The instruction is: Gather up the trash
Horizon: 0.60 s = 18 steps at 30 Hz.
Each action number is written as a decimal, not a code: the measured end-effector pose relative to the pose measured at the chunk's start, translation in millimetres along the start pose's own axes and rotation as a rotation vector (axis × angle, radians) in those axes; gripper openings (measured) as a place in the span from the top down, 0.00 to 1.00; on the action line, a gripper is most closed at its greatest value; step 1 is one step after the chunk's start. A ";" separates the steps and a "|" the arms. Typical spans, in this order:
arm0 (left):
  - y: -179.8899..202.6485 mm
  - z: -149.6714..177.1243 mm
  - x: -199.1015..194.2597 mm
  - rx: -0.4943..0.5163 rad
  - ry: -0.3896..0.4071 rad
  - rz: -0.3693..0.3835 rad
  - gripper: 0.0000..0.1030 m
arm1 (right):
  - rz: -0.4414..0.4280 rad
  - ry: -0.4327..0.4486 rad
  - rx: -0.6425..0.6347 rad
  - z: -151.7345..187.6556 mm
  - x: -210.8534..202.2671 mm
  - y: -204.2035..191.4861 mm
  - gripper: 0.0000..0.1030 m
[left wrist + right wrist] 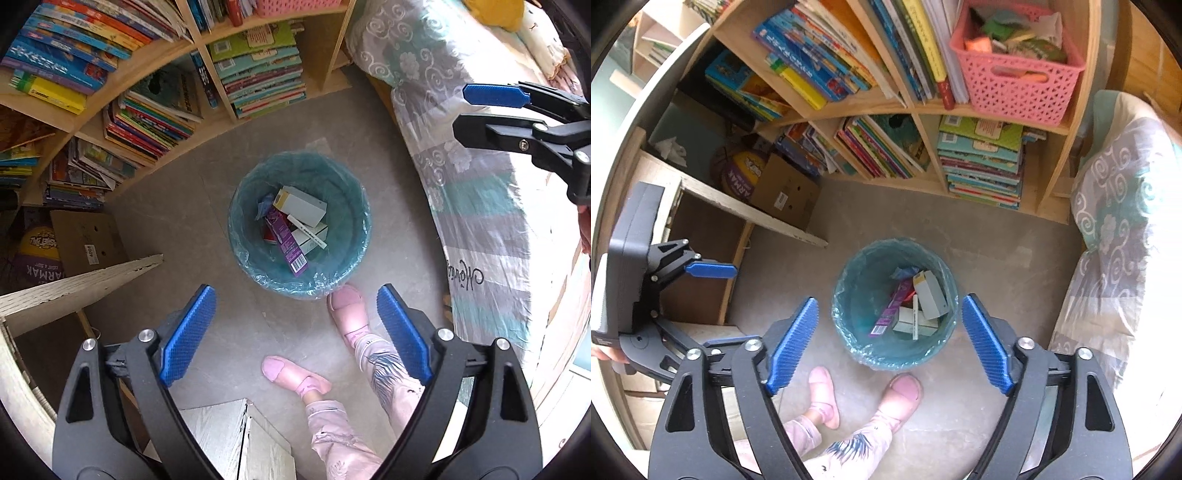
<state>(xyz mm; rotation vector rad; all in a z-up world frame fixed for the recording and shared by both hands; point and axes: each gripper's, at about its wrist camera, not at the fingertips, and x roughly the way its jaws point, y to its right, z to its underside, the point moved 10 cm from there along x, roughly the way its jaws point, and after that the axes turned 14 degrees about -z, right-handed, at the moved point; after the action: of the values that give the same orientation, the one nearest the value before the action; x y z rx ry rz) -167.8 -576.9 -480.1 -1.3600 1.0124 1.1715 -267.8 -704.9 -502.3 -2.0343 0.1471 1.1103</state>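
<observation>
The teal-lined trash bin (300,225) stands on the grey floor (207,206) ahead of and below the left gripper (295,328), framed between its spread blue pads, which hold nothing; inside lie a white carton (301,201), a purple box (286,240) with a barcode, and a white pen-like stick (306,230); the right gripper (888,341) hangs above the same bin, its jaws also wide apart and empty; each tool points steeply downward, and each appears at the edge of the other's view; two feet in pink slippers (903,391) stand just beside the bin's near rim; beyond it a wooden bookshelf (923,107) packed with books, a pink basket (1015,85), a cardboard box (786,192); a patterned bedspread (480,184) lies to the right.
</observation>
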 end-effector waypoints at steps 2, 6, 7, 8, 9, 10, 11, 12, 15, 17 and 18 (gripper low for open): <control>-1.5 0.5 -12.2 -0.001 0.019 -0.005 0.13 | 0.004 0.017 -0.012 -2.0 -12.7 -5.6 0.16; -5.8 0.0 -40.9 -0.007 0.065 -0.015 0.13 | -0.003 0.021 -0.018 -5.0 -35.1 -17.0 0.14; -7.1 0.7 -48.9 -0.010 0.076 -0.012 0.13 | -0.003 0.011 -0.018 -5.6 -39.8 -21.4 0.13; -8.4 2.3 -56.7 -0.015 0.085 -0.006 0.13 | -0.004 0.005 -0.025 -6.0 -43.5 -26.0 0.13; -9.4 4.6 -64.8 -0.017 0.093 0.001 0.13 | 0.000 0.002 -0.041 -7.2 -48.2 -31.7 0.13; -11.1 7.5 -71.7 -0.015 0.101 0.001 0.13 | 0.007 0.006 -0.067 -9.2 -54.1 -39.1 0.13; -13.1 9.7 -80.9 -0.009 0.114 -0.007 0.13 | 0.006 0.009 -0.089 -10.5 -59.4 -46.4 0.13; -15.3 11.4 -89.9 -0.004 0.127 -0.019 0.13 | -0.002 0.012 -0.108 -13.3 -65.5 -55.2 0.13; -24.5 16.7 -117.4 -0.004 0.164 -0.048 0.09 | -0.020 0.017 -0.158 -20.7 -79.1 -77.1 0.13; -32.3 19.9 -133.5 -0.031 0.185 -0.069 0.09 | -0.011 0.013 -0.211 -27.8 -87.9 -93.1 0.13; -35.9 21.8 -145.9 -0.041 0.203 -0.068 0.09 | -0.013 0.011 -0.240 -31.7 -92.0 -102.1 0.13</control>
<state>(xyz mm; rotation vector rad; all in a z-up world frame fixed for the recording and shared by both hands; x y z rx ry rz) -160.0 -554.8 -330.1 -1.5577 1.0815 1.0236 -257.7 -681.3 -363.6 -2.2490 0.0054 1.1549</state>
